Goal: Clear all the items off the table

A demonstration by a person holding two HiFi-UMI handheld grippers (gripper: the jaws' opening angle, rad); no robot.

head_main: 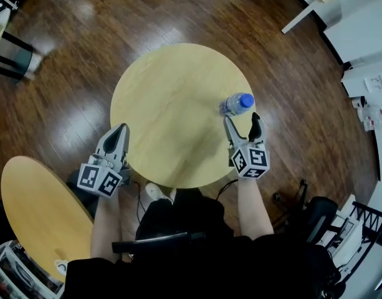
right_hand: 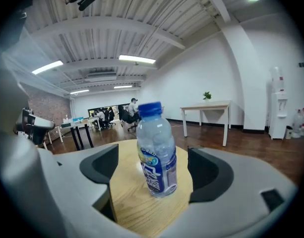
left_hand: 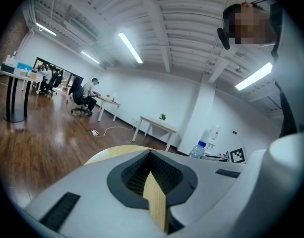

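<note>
**Right gripper lines up on the last bottle**

One thing is left on the round table [head_main: 169, 73]: a clear water bottle [right_hand: 156, 152] with a blue cap. It stands upright near the table's right side, close to the person.

The right gripper [head_main: 242, 122] has it squared up. Its jaws are spread wide and the bottle sits dead centre in the gap, seen from the right gripper view. There is clear daylight on both sides and neither pad touches the plastic. From the head view the bottle looks to be at the jaw tips or just beyond them, so this reads as a line-up, not a grab. The wide spread makes sense, since a round bottle needs room on each side so a pad doesn't clip it and knock it over. The gripper points slightly downward at the bottle's lower half, where the label is, and a squeeze there should hold steadier than one up near the cap.

The left gripper [head_main: 120, 129] is over at the table's near left edge with its jaws pressed together and nothing between them. It seems parked out of the way, leaving the job to the right side.

The likely next move is to ease forward until the pads flank the bottle, then close. The rest of the tabletop looks bare, so this bottle should finish the job.
</note>
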